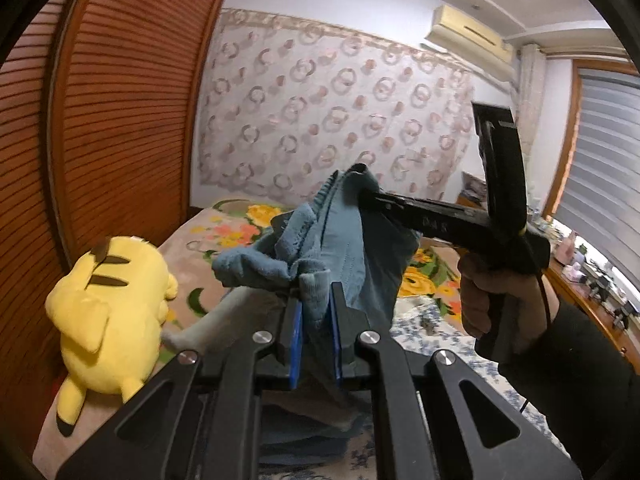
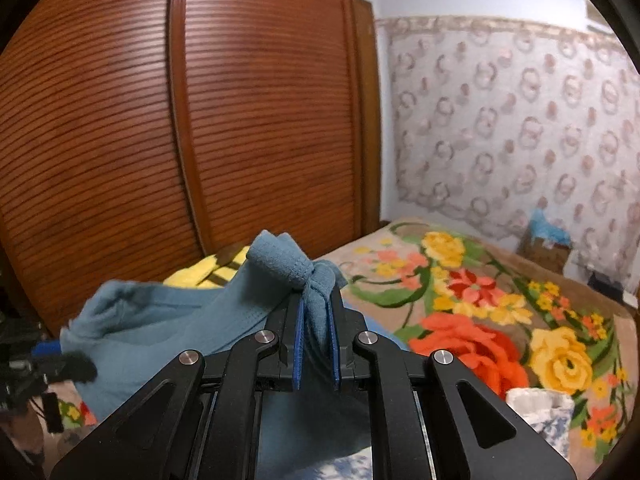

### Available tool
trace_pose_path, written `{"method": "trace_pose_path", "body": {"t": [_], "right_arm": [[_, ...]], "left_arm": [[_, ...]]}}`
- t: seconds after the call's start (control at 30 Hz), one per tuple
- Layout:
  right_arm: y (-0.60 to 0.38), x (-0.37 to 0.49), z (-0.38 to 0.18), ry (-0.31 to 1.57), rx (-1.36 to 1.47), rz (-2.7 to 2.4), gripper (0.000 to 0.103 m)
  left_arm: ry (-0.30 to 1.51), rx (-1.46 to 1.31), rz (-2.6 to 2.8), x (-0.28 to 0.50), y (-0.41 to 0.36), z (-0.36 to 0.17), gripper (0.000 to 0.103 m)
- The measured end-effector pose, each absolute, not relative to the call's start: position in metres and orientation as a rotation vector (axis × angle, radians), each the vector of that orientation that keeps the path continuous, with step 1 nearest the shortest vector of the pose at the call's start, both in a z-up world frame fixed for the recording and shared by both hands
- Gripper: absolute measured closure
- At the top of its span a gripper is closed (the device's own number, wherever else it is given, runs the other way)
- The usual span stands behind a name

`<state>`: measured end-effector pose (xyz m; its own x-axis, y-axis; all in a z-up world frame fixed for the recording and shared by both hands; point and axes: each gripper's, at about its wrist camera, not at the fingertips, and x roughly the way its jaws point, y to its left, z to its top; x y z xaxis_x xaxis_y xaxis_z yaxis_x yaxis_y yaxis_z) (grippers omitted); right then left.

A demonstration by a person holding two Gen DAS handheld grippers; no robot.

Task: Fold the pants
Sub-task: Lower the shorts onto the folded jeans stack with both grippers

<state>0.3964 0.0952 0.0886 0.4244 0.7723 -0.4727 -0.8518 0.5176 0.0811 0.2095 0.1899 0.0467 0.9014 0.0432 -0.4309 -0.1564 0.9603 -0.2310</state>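
Observation:
The blue-grey pants (image 1: pixel 344 240) hang lifted above the bed, bunched between both grippers. My left gripper (image 1: pixel 315 308) is shut on a fold of the pants, its blue pads pressing the cloth. In the left wrist view the right gripper (image 1: pixel 366 194) reaches in from the right, held by a hand (image 1: pixel 492 300), and pinches the top edge of the fabric. The right wrist view shows my right gripper (image 2: pixel 316 312) shut on a bunched hem of the pants (image 2: pixel 192 320), which drape away to the left toward the left gripper (image 2: pixel 76 368) at the frame's edge.
A yellow plush toy (image 1: pixel 108 312) lies on the bed's left side beside a slatted wooden wardrobe (image 1: pixel 120 100). A floral blanket (image 2: pixel 480 312) covers the bed. A patterned curtain wall (image 1: pixel 340 112) stands behind, and a desk with small items (image 1: pixel 592 280) runs along the right.

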Motion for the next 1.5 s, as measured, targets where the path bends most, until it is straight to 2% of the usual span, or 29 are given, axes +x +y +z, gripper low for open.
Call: {"method": "trace_pose_path", "body": {"t": [0.13,0.27,0.43,0.5,0.57,0.97,1.27,1.5], "right_arm": [[0.125,0.401,0.076,0.54,-0.196,1.05,0.095],[0.146,0.404,0.061,0.588,-0.227,1.04,0.093],[0.153,0.407,0.056,0.605,-0.233,1.022,0.08],[0.153,0.407,0.057,0.586,-0.242,1.012,0.07],[0.149,0.408,0.059,0.566,-0.238,1.002,0.067],[0.094,0.406,0.055,0.582,-0.219,1.0,0.067],[0.096,0.427,0.037,0.651,-0.223,0.902,0.068],[0.093,0.446,0.027,0.684,-0.206,0.829,0.069]], "left_arm": [[0.474,-0.283,0.147,0.213,0.205,0.032,0.094],[0.521,-0.307,0.178,0.214,0.217,0.019,0.089],[0.53,-0.327,0.185,0.206,0.22,0.017,0.078],[0.523,-0.323,0.191,0.202,0.219,0.019,0.073],[0.517,-0.32,0.196,0.2,0.22,0.021,0.07],[0.477,-0.227,0.167,0.207,0.195,0.042,0.067],[0.613,-0.186,0.191,0.233,0.196,0.01,0.066],[0.64,-0.194,0.194,0.235,0.196,0.002,0.066]]}}
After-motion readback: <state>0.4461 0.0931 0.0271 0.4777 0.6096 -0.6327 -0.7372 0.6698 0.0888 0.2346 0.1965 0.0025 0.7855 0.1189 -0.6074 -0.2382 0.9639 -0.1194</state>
